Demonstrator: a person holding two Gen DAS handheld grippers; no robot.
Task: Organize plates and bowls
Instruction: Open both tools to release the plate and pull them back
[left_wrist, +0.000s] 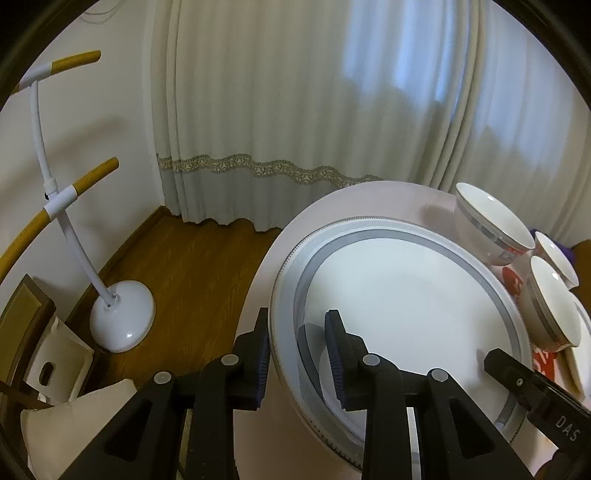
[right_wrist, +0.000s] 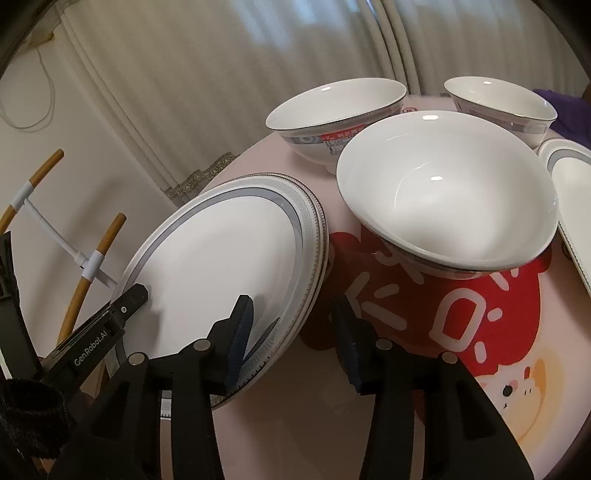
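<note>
White china with a grey band filled most of both views: a stack of plates (right_wrist: 229, 258) lay at the 9 o'clock edge of the round pink table (left_wrist: 388, 195), its rim hanging close to the table's drop toward the wooden floor (left_wrist: 192, 266). The left gripper (left_wrist: 299, 354) straddled the near rim of the top plate, one finger outside the rim and one inside over the plate's well; its jaws stood a little apart, with a gap visible between each pad and the china. The right gripper (right_wrist: 295, 332) straddled the stack's 4 o'clock rim the same way, jaws apart, its outer finger over the red-printed mat (right_wrist: 461, 314) and clear of the plate.

Three bowls crowded the stack's 1 to 3 o'clock side: the nearest bowl (right_wrist: 447, 188) sat just beside the plates, a second bowl (right_wrist: 336, 107) behind it at 12 o'clock, and a third bowl (right_wrist: 502, 99) at 1 o'clock. Another plate (right_wrist: 572, 199) showed at the 3 o'clock edge. Open room lay toward 9 o'clock, where a white stand (left_wrist: 122, 317) stood well apart on the floor.
</note>
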